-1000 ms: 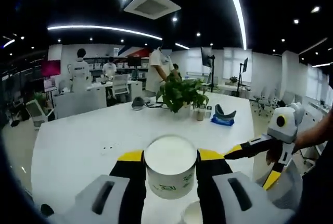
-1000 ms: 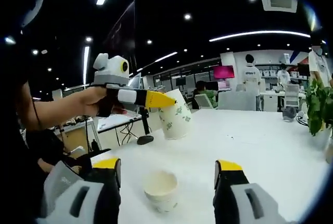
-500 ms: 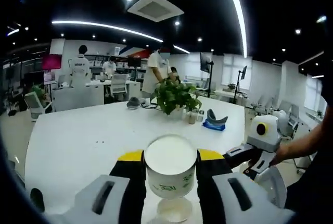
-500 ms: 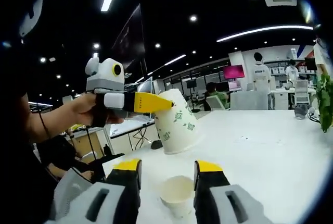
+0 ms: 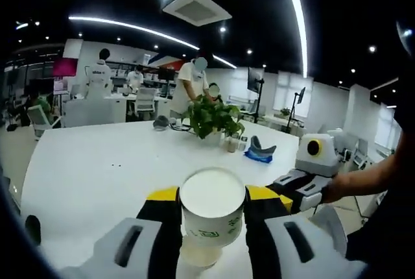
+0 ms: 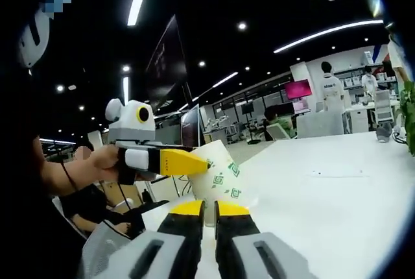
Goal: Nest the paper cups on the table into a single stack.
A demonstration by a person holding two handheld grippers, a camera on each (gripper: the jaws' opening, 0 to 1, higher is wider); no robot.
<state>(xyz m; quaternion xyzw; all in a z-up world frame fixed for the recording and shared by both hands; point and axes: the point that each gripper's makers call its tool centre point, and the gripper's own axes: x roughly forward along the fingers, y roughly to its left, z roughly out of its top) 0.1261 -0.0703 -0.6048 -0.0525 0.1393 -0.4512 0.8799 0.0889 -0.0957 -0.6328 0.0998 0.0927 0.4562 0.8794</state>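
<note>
A white paper cup (image 5: 213, 217) with green print hangs above the white table (image 5: 97, 169), and my left gripper (image 5: 213, 194) is shut on its sides. Under it sits a second cup (image 5: 198, 257), mostly hidden by the first. In the right gripper view the held cup (image 6: 224, 178) tilts in the left gripper (image 6: 209, 165), just above my right gripper (image 6: 209, 206). Its jaws stand almost together, with a pale sliver of the lower cup pinched between them. The right gripper (image 5: 292, 188) also reaches in from the right, beside the held cup.
A potted plant (image 5: 211, 118), small bottles and a blue object (image 5: 259, 151) stand at the table's far side. A dark item (image 5: 161, 122) lies near the plant. People and desks are in the background. A hand (image 6: 97, 162) holds the left gripper.
My right gripper's jaws have gone from wide open around the lower cup to nearly together. The held cup has come over the lower cup, and the right gripper has moved closer to both.
</note>
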